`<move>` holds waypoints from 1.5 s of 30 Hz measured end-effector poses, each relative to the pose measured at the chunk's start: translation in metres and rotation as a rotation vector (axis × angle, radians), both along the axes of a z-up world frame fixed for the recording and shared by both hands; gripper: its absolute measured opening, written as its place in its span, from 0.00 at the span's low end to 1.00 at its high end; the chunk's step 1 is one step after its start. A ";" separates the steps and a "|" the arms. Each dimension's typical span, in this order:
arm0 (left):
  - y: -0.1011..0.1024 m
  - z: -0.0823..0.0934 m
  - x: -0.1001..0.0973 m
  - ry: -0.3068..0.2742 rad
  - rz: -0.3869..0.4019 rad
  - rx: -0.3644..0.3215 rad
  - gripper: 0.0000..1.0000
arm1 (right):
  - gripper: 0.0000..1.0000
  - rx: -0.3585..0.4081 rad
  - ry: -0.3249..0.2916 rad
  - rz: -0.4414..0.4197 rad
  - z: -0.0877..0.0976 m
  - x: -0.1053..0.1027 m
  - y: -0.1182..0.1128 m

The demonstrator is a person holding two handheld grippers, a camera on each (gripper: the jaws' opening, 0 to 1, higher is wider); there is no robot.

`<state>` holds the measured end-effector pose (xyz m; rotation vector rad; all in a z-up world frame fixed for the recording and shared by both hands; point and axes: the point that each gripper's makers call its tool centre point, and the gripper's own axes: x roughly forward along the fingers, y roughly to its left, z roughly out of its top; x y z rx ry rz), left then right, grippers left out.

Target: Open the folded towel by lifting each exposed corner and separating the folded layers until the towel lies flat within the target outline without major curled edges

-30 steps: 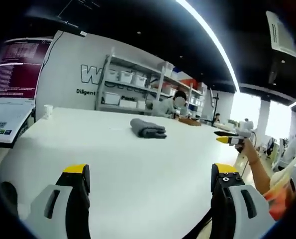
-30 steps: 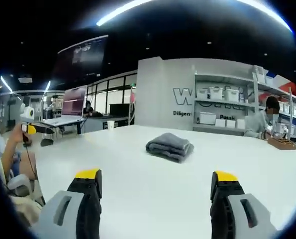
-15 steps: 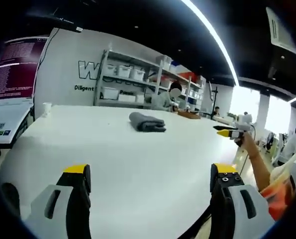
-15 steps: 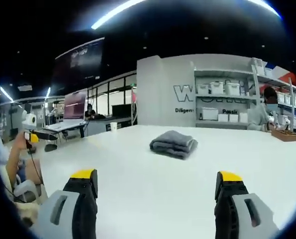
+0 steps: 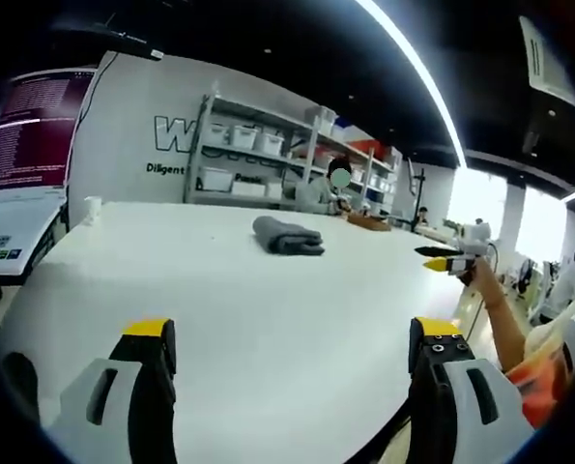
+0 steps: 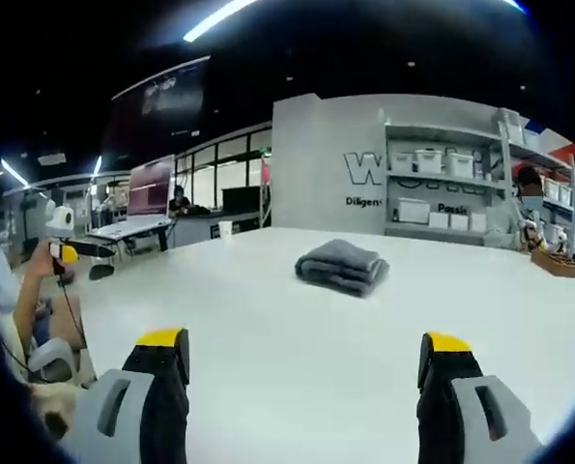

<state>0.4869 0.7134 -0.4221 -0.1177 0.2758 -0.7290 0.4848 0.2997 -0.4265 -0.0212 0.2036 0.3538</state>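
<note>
The left gripper has its jaws spread wide, with nothing between them, above the white table. The right gripper is spread the same way. Well ahead of both, the folded grey towel lies on the table. Behind it stand shelves with boxes.

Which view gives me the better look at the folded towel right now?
The right gripper view: the folded gray towel sits larger there, its stacked layers visible on the white table. In the left gripper view it is smaller and farther off.
</note>
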 end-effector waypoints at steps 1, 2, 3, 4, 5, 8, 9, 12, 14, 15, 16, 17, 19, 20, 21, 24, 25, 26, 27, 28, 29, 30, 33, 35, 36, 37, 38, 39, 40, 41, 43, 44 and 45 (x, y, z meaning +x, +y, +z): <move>0.000 0.000 0.000 -0.002 -0.001 0.001 0.98 | 0.99 0.001 -0.008 -0.005 0.003 -0.001 -0.002; 0.000 0.001 0.000 -0.004 -0.001 0.001 0.98 | 0.99 -0.006 -0.034 -0.016 0.009 -0.002 -0.004; 0.000 0.001 0.000 -0.005 0.001 0.002 0.98 | 0.99 -0.009 -0.045 -0.027 0.013 -0.003 -0.007; 0.000 0.001 0.000 -0.006 0.002 0.004 0.98 | 0.99 -0.013 -0.058 -0.042 0.017 -0.007 -0.008; 0.000 0.000 0.001 -0.005 0.002 0.006 0.98 | 0.99 -0.014 -0.065 -0.046 0.019 -0.008 -0.009; -0.004 0.000 0.000 -0.004 -0.003 0.009 0.98 | 0.99 -0.014 -0.057 -0.031 0.020 -0.006 -0.009; -0.006 0.001 0.000 -0.006 -0.005 0.007 0.98 | 0.99 -0.015 -0.051 -0.029 0.019 -0.006 -0.010; -0.015 0.008 0.001 -0.021 -0.020 -0.007 0.98 | 0.99 -0.019 -0.046 -0.042 0.018 -0.007 -0.015; -0.020 0.010 0.005 -0.030 -0.018 -0.014 0.98 | 0.99 -0.005 -0.059 -0.054 0.022 -0.009 -0.018; -0.022 0.011 0.008 -0.029 -0.017 -0.013 0.98 | 0.99 0.003 -0.066 -0.048 0.025 -0.009 -0.019; -0.025 0.010 0.013 -0.015 -0.017 -0.004 0.98 | 0.99 0.004 -0.069 -0.041 0.026 -0.010 -0.018; -0.028 0.011 0.017 -0.013 -0.015 -0.001 0.98 | 0.99 0.003 -0.067 -0.033 0.026 -0.011 -0.018; -0.037 0.015 0.029 -0.017 -0.001 -0.002 0.98 | 0.99 -0.004 -0.066 -0.034 0.028 -0.013 -0.020; -0.041 0.017 0.035 -0.016 0.003 -0.006 0.98 | 0.99 -0.005 -0.074 -0.040 0.031 -0.014 -0.023; -0.047 0.019 0.042 -0.015 0.006 -0.013 0.98 | 0.99 -0.003 -0.082 -0.045 0.033 -0.015 -0.024; -0.060 0.023 0.053 -0.022 0.008 -0.029 0.98 | 0.99 0.007 -0.094 -0.048 0.038 -0.019 -0.026; -0.075 0.029 0.065 -0.040 0.008 -0.044 0.97 | 0.99 0.010 -0.102 -0.044 0.041 -0.022 -0.026; -0.081 0.032 0.071 -0.056 0.008 -0.039 0.97 | 0.99 0.010 -0.102 -0.043 0.042 -0.022 -0.027; -0.088 0.035 0.076 -0.072 0.009 -0.034 0.97 | 0.99 0.010 -0.104 -0.043 0.044 -0.024 -0.028; -0.095 0.036 0.083 -0.084 0.011 -0.019 0.97 | 0.99 0.007 -0.107 -0.048 0.045 -0.025 -0.029; -0.102 0.038 0.090 -0.097 0.008 -0.002 0.97 | 0.99 0.003 -0.110 -0.055 0.045 -0.026 -0.031; -0.111 0.039 0.097 -0.109 0.003 0.009 0.97 | 0.99 -0.004 -0.110 -0.062 0.045 -0.026 -0.033; -0.134 0.041 0.112 -0.115 -0.013 0.022 0.98 | 0.99 -0.011 -0.105 -0.063 0.043 -0.026 -0.036; -0.152 0.042 0.129 -0.145 0.001 0.052 0.97 | 0.99 -0.003 -0.094 -0.059 0.040 -0.026 -0.036; -0.157 0.041 0.133 -0.145 0.001 0.056 0.98 | 0.99 -0.002 -0.090 -0.058 0.038 -0.027 -0.036; -0.165 0.039 0.138 -0.144 -0.004 0.063 0.98 | 0.99 -0.003 -0.088 -0.056 0.038 -0.027 -0.035; -0.173 0.038 0.143 -0.138 -0.012 0.065 0.97 | 0.99 -0.005 -0.085 -0.054 0.037 -0.027 -0.035; -0.181 0.036 0.147 -0.133 -0.018 0.064 0.97 | 0.99 -0.008 -0.082 -0.053 0.036 -0.027 -0.035; -0.191 0.034 0.154 -0.131 -0.024 0.067 0.97 | 0.99 -0.012 -0.080 -0.049 0.036 -0.027 -0.036; -0.197 0.032 0.159 -0.127 -0.019 0.077 0.97 | 0.99 -0.014 -0.078 -0.048 0.036 -0.027 -0.036; -0.211 0.030 0.170 -0.135 -0.018 0.113 0.97 | 0.99 -0.012 -0.080 -0.047 0.037 -0.027 -0.037; -0.218 0.029 0.175 -0.140 -0.020 0.131 0.97 | 0.99 -0.009 -0.081 -0.047 0.038 -0.028 -0.038; -0.225 0.029 0.180 -0.139 -0.017 0.133 0.97 | 0.99 -0.006 -0.083 -0.045 0.038 -0.028 -0.038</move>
